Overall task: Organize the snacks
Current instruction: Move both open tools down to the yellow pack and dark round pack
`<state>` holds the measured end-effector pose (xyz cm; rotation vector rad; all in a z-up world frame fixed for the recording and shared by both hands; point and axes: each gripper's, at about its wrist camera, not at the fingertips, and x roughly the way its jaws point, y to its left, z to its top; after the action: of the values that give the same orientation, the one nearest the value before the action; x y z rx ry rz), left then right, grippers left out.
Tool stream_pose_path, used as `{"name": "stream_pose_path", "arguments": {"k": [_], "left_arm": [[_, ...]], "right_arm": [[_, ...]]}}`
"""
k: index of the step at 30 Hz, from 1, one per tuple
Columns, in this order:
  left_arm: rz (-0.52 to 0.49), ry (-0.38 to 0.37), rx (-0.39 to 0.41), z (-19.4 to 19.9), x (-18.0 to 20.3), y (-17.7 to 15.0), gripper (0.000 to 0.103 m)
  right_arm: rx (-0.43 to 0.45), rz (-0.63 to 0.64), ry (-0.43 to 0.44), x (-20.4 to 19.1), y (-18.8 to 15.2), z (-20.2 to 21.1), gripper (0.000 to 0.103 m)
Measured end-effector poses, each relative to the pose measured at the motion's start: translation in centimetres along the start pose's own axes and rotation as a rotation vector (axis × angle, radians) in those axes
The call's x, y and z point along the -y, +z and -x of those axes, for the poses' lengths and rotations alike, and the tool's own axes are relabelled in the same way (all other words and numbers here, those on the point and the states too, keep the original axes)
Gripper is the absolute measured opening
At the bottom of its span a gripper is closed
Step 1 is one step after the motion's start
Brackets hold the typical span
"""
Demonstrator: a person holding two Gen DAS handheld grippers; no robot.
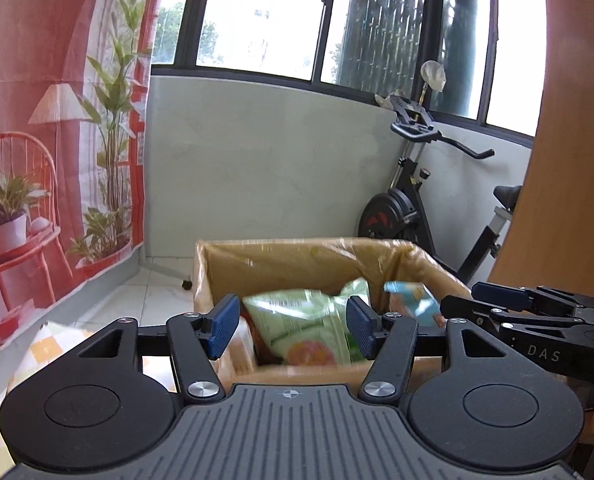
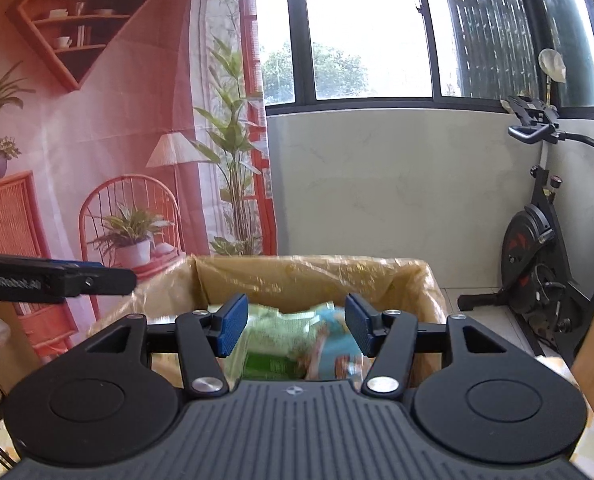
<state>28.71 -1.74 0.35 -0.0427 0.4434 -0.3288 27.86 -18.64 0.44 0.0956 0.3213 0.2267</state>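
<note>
A cardboard box [image 1: 297,258] lined with clear plastic stands in front of both grippers and also shows in the right wrist view [image 2: 313,276]. In it lie a light green snack bag [image 1: 301,322] and a blue snack packet [image 1: 415,300]; both look blurred. The green bag [image 2: 273,336] and blue packet [image 2: 335,344] show in the right wrist view too. My left gripper [image 1: 293,326] is open and empty above the box's near edge. My right gripper [image 2: 293,330] is open and empty above the box, and it reaches in from the right in the left wrist view [image 1: 509,304].
An exercise bike [image 1: 425,200] stands right of the box against the low white wall [image 1: 265,168]. A printed pink backdrop [image 1: 53,128] hangs at the left. A wooden panel [image 1: 573,168] rises at the right. A checked cloth [image 1: 37,344] lies under the box's left side.
</note>
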Motion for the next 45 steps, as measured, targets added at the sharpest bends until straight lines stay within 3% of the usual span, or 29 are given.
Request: {"name": "stream_pose_path", "arguments": {"k": [20, 28, 32, 38, 45], "left_arm": [[0.077, 0.07, -0.12, 1.4, -3.8, -9.7, 0.062], [0.072, 0.155, -0.123, 1.4, -4.6, -12.8, 0.062], [0.141, 0.136, -0.172, 1.1, -4.9, -14.6, 0.062], [0.148, 0.136, -0.233, 0.6, -4.4, -16.5, 0.062], [0.153, 0.111, -0.263, 0.8, -3.6, -17.7, 0.062]], "right_arm": [[-0.114, -0.054, -0.028, 0.3, -8.8, 4.6, 0.057], [-0.252, -0.03, 0.007, -0.6, -13.7, 3.0, 0.057], [-0.326, -0.015, 0.042, -1.2, -16.0, 2.1, 0.057], [-0.402, -0.003, 0.107, -2.4, -17.7, 0.6, 0.058], [-0.463, 0.035, 0.126, -3.5, -19.7, -0.4, 0.061]]}}
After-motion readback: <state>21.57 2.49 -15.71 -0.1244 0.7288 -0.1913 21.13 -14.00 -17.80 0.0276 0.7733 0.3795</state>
